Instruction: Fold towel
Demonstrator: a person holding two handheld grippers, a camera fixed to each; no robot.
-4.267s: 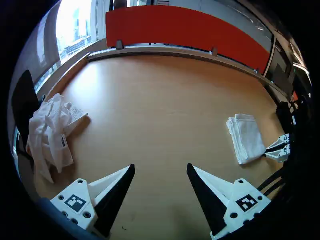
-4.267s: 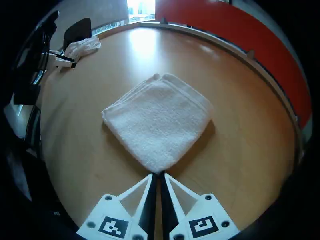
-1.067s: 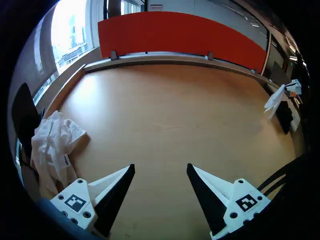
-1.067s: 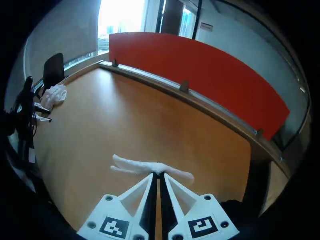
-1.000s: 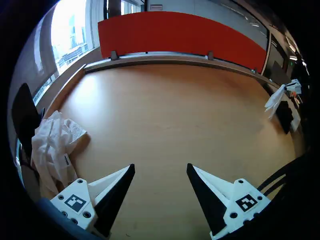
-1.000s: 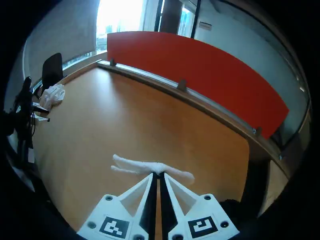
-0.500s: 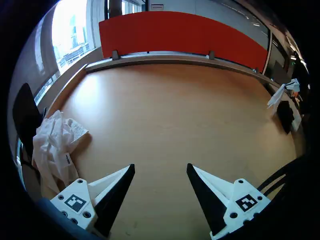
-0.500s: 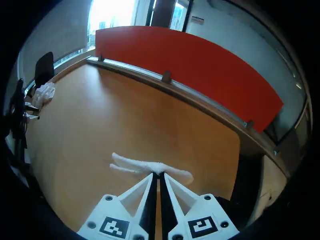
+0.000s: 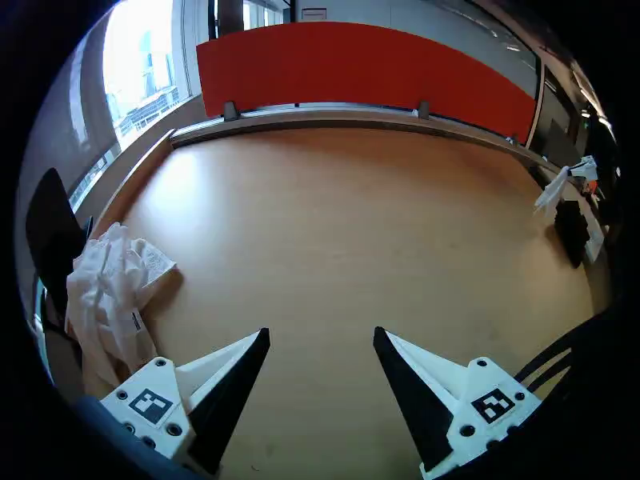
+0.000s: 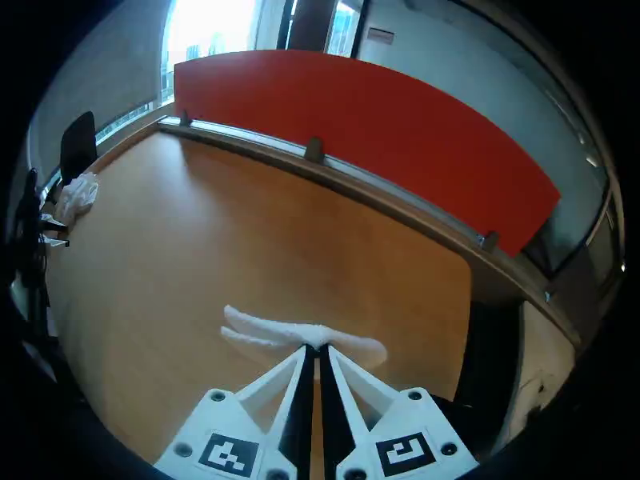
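Two grippers, one towel in hand.

My right gripper point(image 10: 318, 360): clenched on the towel point(image 10: 300, 334), pinched at its edge just past my fingertips. It hangs edge-on, clear of the table point(image 10: 200, 240). I judge it is lifted for carrying aside.

My left gripper point(image 9: 320, 364): released, jaws wide with nothing between them, low over bare wood, free for the next pick.

Pile point(image 9: 108, 304) of loose white cloths: left of my left jaws, at the table's edge. Likely the next stock.

Red screen point(image 9: 360, 68): far ahead.

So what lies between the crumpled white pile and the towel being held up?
Only bare wooden table, seen in the left gripper view, from the pile across to the held towel.
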